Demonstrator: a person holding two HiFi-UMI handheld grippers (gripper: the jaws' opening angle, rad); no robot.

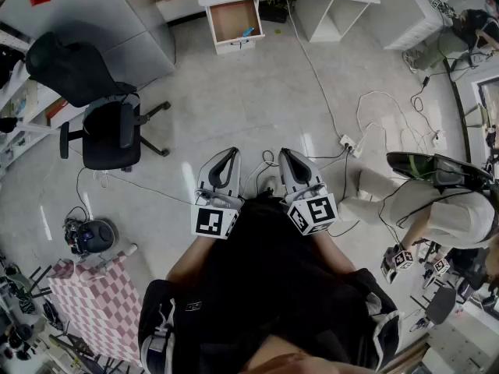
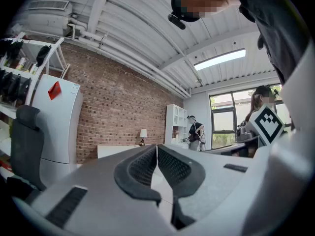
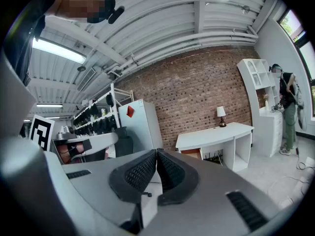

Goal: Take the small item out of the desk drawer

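Jaws together, left gripper (image 1: 231, 153) and right gripper (image 1: 285, 153) point forward, side by side.

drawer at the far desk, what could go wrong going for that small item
The floor cable and power strip lie on the way to the open drawer: a trip risk. The small blue item lies near its front; the shut jaws could just push it unless opened.
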